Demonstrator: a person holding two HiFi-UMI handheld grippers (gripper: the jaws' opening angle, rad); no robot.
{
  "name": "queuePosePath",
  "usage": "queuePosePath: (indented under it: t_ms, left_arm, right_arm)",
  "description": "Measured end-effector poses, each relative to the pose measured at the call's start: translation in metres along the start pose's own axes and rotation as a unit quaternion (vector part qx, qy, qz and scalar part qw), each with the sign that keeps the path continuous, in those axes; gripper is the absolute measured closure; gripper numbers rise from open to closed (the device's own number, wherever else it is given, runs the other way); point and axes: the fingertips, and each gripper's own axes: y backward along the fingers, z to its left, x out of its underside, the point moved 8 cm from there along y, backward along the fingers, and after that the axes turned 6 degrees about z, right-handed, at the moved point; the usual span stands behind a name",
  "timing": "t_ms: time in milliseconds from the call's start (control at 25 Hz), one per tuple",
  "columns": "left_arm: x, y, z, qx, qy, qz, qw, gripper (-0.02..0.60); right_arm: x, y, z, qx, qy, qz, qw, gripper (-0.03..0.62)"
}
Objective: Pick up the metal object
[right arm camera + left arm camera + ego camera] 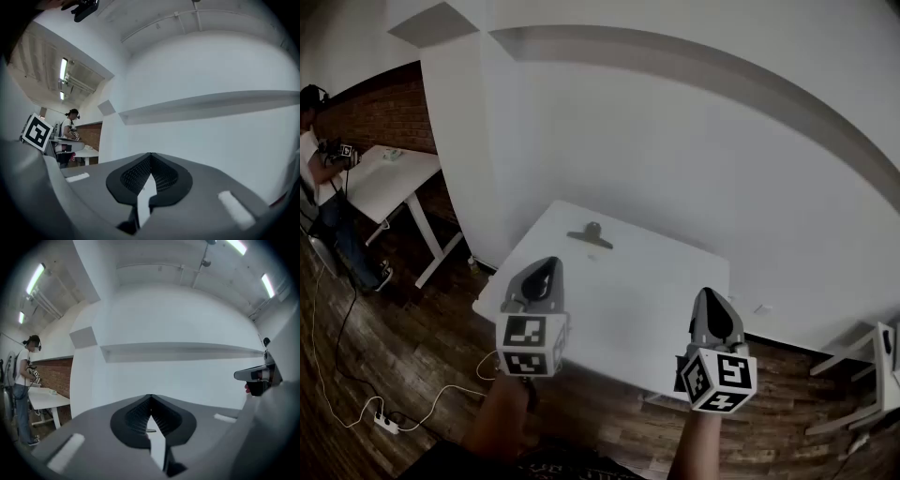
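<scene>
The metal object (591,234), a dark clip-like piece with a flat bar and a rounded tab, lies near the far edge of the white table (666,281). Both of my grippers hover above the table's near edge, well short of the object. My left gripper (548,264) is shut with its tips together and holds nothing; in the left gripper view its jaws (149,398) meet at a point. On the right, my other gripper (710,296) is likewise shut and empty, jaws touching (150,155). A sliver of the metal object (151,430) shows through the left gripper's gap.
A white wall (694,159) rises right behind the table. A person (323,178) stands at another white table (389,178) far left. A power strip (386,424) with cables lies on the wooden floor. A white frame (872,375) stands at right.
</scene>
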Motion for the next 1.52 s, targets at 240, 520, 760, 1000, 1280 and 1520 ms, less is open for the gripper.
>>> queuePosePath:
  t_ms: [240,520,760,1000,1280,1520]
  left_arm:
    - [0.011,-0.009,-0.012,-0.007,0.004,0.007,0.9999,0.581]
    - [0.020,-0.046,-0.003,-0.008,0.004,0.012,0.9999,0.581]
    - [0.024,-0.114,0.020,0.018,-0.003,0.017,0.9997,0.581]
    - [0.017,-0.195,0.038,0.049,-0.018,0.024,0.9983,0.581]
    - [0.022,-0.253,0.045,0.072,-0.022,0.035,0.9965,0.581]
    - [0.024,-0.283,0.047,0.074,-0.029,0.034,0.9962,0.581]
  right_arm:
    - [0.008,-0.009,-0.009,-0.023,-0.001,0.004,1.000,0.583]
    - [0.019,-0.048,-0.009,-0.036,-0.002,0.011,0.999,0.583]
    - [0.018,-0.111,-0.010,-0.016,0.001,0.004,1.000,0.583]
    - [0.005,-0.176,-0.015,0.015,-0.001,-0.005,1.000,0.583]
    - [0.005,-0.226,-0.021,0.033,-0.006,0.002,0.999,0.583]
    - [0.010,-0.252,-0.027,0.037,-0.006,0.015,0.999,0.583]
